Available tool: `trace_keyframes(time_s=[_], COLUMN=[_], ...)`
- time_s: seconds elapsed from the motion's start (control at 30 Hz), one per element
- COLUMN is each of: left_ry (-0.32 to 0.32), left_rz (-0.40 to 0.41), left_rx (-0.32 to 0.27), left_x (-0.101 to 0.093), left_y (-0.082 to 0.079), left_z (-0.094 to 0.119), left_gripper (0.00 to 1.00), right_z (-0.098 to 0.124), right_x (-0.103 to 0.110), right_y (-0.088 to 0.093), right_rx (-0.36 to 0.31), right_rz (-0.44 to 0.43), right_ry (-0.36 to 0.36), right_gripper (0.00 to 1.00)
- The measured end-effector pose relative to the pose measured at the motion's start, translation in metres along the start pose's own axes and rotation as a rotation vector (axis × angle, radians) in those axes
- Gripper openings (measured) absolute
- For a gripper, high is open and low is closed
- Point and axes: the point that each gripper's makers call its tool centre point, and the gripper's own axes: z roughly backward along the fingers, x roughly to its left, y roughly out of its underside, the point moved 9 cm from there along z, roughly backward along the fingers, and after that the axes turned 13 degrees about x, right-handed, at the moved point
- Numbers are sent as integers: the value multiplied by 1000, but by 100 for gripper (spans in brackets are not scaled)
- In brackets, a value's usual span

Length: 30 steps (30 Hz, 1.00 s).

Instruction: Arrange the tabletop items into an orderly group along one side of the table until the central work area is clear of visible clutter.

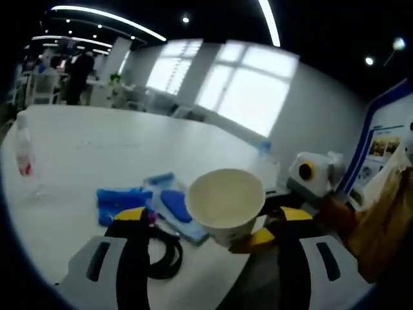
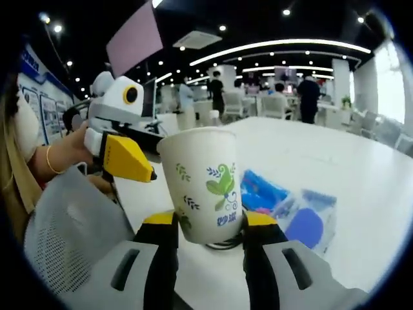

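White tabletop (image 1: 116,155) stretched toward bright windows, and on it we saw a blue cloth (image 1: 121,201), a clear packet (image 2: 308,223) with a blue item inside, a black strap (image 1: 164,255) and a bottle (image 1: 24,155). We held the paper cup (image 2: 201,184) clamped upright in our right gripper (image 2: 208,229); our left gripper (image 1: 210,227) stood with jaws apart, just beside the cup.

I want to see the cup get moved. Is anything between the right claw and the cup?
No. The right claw already grips the paper cup, one jaw on each side. Nothing sits between them; the blue packets lie behind on the table.
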Motion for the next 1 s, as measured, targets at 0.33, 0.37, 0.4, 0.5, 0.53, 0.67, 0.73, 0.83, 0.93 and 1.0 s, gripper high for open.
trace_keyframes(time_s=[0.33, 0.37, 0.4, 0.5, 0.53, 0.67, 0.73, 0.83, 0.93, 1.0], left_ry=[59, 62, 72, 76, 75, 79, 80, 76, 74, 69], left_rz=[-3, -4, -8, -13, -14, -21, -27, -43, -54, -61], left_rx=[-26, -28, -27, -28, -26, -15, -16, -20, -17, -13], left_x=[-8, -9, -9, -10, -9, -11, -12, -12, -12, -13], left_y=[-1, -1, -1, -1, -1, -1, -1, -2, -4, -4], left_z=[-2, -1, 0, 1, 1, 1, 0, -1, 0, 0], left_gripper=[57, 54, 49, 44, 44, 43, 42, 42, 41, 41], right_z=[-1, -1, -1, -2, -2, -2, -2, -2, -2, -2], right_x=[6, 6, 6, 8, 8, 9, 9, 8, 8, 8], right_y=[-2, -2, -2, -2, -2, -2, -2, -2, -2, -2], right_rx=[-16, -15, -15, -12, -11, -4, 1, 0, 1, 7], right_rz=[4, 5, 7, 22, 24, 41, 42, 45, 41, 58], right_ry=[-33, -34, -35, -42, -41, -32, -34, -30, -34, -24], right_gripper=[38, 38, 38, 38, 38, 38, 38, 38, 38, 38])
